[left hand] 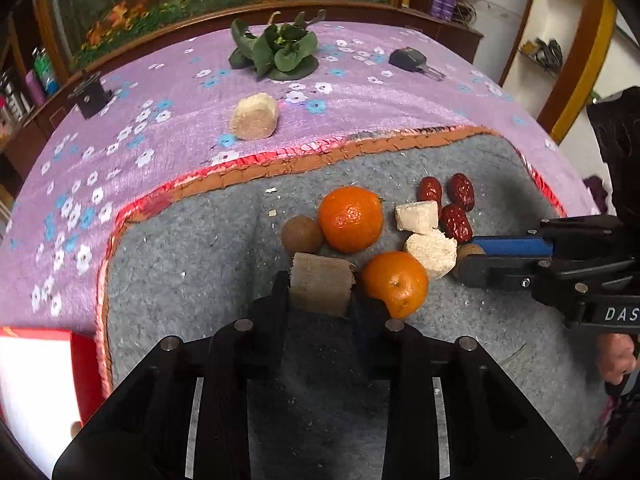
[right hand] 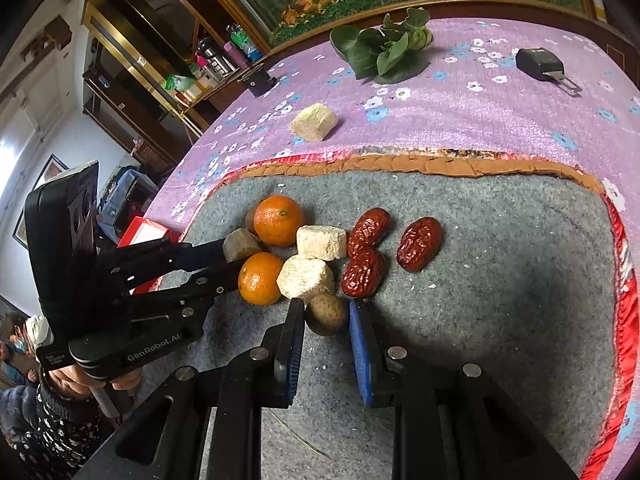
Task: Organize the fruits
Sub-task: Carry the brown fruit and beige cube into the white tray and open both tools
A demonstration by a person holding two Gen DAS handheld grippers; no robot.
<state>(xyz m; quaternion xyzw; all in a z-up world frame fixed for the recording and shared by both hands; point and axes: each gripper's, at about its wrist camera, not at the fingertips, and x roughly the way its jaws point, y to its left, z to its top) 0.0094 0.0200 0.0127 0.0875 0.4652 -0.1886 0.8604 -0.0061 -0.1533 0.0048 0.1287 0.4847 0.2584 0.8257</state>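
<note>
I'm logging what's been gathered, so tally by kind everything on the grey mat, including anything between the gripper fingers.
oranges: 2
red dates: 3
small brown round fruits: 2
pale chunks: 3, one held in the left gripper
Total: 10

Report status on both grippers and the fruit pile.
Left gripper shut on brown cane chunk. Right gripper open, straddling small brown fruit. Oranges, dates crowd close on grey mat.
</note>
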